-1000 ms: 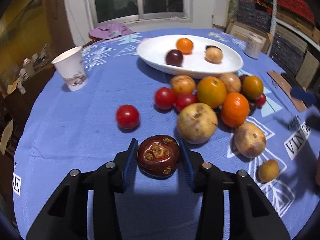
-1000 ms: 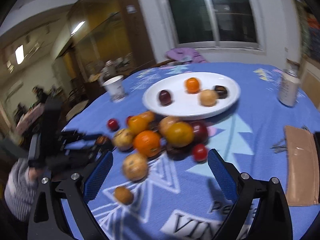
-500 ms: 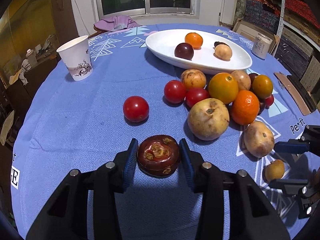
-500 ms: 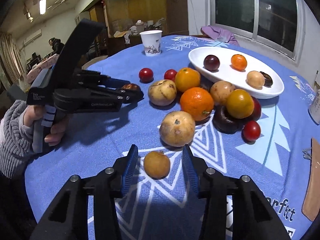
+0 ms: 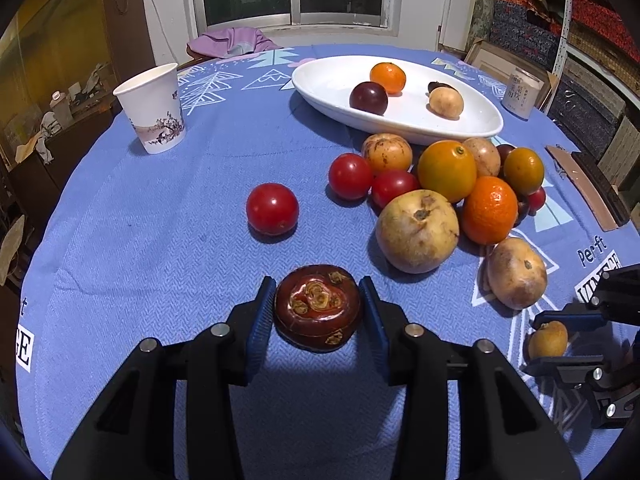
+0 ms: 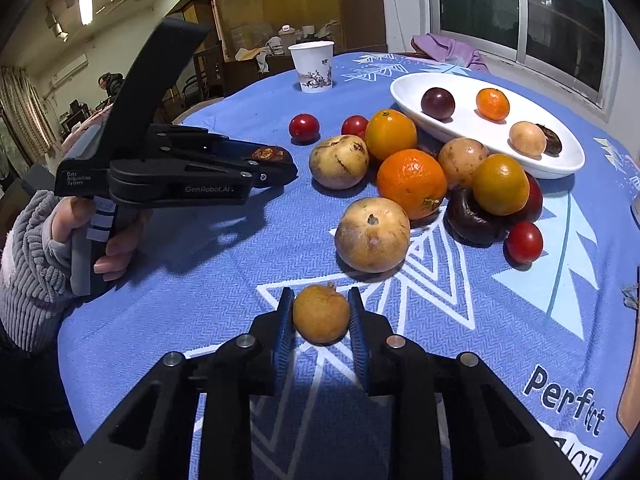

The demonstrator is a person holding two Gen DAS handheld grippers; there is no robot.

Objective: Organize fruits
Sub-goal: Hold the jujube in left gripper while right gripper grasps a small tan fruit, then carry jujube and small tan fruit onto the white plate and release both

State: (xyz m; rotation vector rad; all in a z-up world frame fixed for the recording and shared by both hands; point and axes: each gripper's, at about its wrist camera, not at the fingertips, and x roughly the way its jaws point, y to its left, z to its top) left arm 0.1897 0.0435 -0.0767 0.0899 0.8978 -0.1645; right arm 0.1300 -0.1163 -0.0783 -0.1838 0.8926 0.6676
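the left gripper (image 5: pixel 318 316) is clamping a dark red mangosteen (image 5: pixel 318 307) near the table's (image 5: pixel 120 264) front edge, with bare blue cloth lying open to its left. the right gripper (image 6: pixel 320 322) is squeezing a small brown fruit (image 6: pixel 321 314) on the cloth. a fruit pile (image 6: pixel 412 184) is sitting between both and the white plate (image 6: pixel 404 88), blocking the direct way. a paper cup (image 5: pixel 152 108) is standing far left.

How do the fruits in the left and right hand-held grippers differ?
The dark red fruit in the left hand-held gripper is glossy, flattened and scarred on top. The yellow-brown fruit in the right hand-held gripper is matte, rounder and looks smaller. Both are clamped between blue pads.
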